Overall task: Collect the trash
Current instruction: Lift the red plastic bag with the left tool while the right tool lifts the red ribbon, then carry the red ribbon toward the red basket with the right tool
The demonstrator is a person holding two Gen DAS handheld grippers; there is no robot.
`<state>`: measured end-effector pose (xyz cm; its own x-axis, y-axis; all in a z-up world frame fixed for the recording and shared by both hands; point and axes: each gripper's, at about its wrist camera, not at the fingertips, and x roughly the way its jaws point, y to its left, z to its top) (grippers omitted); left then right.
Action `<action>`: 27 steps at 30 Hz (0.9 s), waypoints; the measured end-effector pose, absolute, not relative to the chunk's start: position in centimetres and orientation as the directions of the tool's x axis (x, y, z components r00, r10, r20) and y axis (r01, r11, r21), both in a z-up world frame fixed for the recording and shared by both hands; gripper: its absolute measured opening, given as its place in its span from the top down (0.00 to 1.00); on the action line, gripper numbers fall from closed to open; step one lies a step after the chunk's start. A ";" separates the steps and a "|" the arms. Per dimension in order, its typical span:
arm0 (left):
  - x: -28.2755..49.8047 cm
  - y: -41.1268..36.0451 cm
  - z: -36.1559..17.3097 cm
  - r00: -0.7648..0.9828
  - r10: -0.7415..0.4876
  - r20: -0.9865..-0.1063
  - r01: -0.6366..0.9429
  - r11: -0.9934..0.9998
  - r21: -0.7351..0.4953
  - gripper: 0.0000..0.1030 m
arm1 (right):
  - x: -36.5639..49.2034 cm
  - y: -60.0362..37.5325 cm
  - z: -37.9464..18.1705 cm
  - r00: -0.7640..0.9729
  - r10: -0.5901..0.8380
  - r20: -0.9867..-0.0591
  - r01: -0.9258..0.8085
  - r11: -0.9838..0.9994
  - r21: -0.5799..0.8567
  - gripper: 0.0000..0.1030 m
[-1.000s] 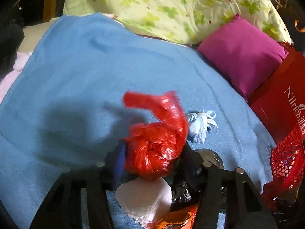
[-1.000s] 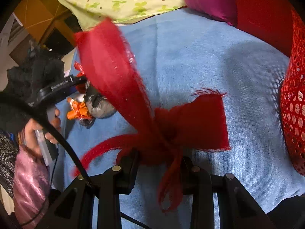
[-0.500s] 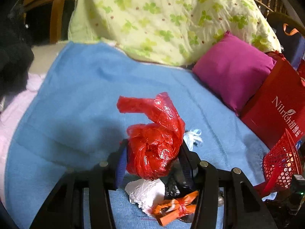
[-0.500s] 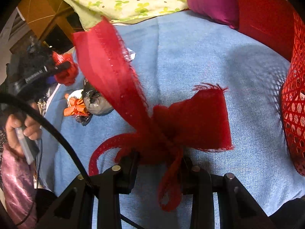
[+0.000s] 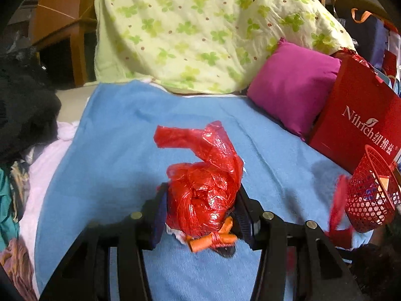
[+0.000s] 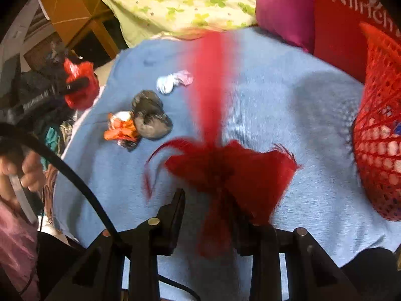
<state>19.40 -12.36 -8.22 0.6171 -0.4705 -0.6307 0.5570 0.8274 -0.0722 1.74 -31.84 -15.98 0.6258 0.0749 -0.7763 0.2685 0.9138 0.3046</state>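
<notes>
A glossy red paper carrier bag point(image 5: 356, 123) leans beside the magenta cushion point(image 5: 293, 87) and carries white lettering that reads "Nilrich", followed by three white Chinese characters and a small white leaf mark above the last letters. From the right wrist view the same bag shows only "Nilrich", cut off at the edge. The black arm of the left gripper point(image 6: 37, 100) bears small white print, too blurred to read.
</notes>
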 end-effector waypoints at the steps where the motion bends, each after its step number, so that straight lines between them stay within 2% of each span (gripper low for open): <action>1: 18.7 -12.2 -8.0 0.625 -0.469 -0.623 0.554 0.829 -0.068 0.50 | 1.5 -31.9 -15.4 0.636 0.072 -0.768 0.265 0.915 0.306 0.66; 8: 14.2 -10.9 -8.9 0.633 -0.484 -0.604 0.533 0.838 -0.114 0.49 | -0.9 -33.2 -11.7 0.710 0.067 -0.701 0.232 0.917 0.324 0.66; 14: 11.5 -9.6 -9.8 0.636 -0.503 -0.585 0.520 0.840 -0.157 0.49 | -2.2 -33.0 -11.2 0.724 0.047 -0.688 0.240 0.919 0.314 0.65; 16: 11.3 -9.3 -10.4 0.630 -0.501 -0.593 0.513 0.842 -0.166 0.49 | -2.3 -33.8 -11.9 0.716 0.063 -0.696 0.271 0.893 0.360 0.65; 18: 11.2 -9.3 -10.7 0.632 -0.486 -0.603 0.508 0.848 -0.151 0.49 | -2.1 -34.8 -12.9 0.694 0.105 -0.712 0.298 0.859 0.417 0.59; 19: 11.1 -9.3 -10.7 0.638 -0.481 -0.601 0.507 0.850 -0.143 0.49 | -2.2 -35.3 -13.3 0.691 0.118 -0.713 0.318 0.836 0.447 0.38; 20: 11.0 -9.3 -10.7 0.644 -0.475 -0.600 0.502 0.854 -0.136 0.49 | -2.4 -35.8 -13.7 0.703 0.123 -0.700 0.334 0.812 0.478 0.27; 23: 11.1 -9.0 -10.7 0.647 -0.479 -0.594 0.499 0.854 -0.145 0.49 | -2.1 -36.7 -14.4 0.725 0.142 -0.674 0.335 0.782 0.526 0.27; 27: 11.2 -9.5 -11.1 0.642 -0.474 -0.603 0.506 0.852 -0.131 0.49 | 0.0 -36.8 -15.2 0.709 0.127 -0.693 0.352 0.788 0.505 0.27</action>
<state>11.19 -9.47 -11.06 0.6416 -0.4743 -0.6028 0.5065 0.8522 -0.1314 -0.05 -36.83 -15.20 0.7091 0.1274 -0.6935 0.3523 0.7879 0.5050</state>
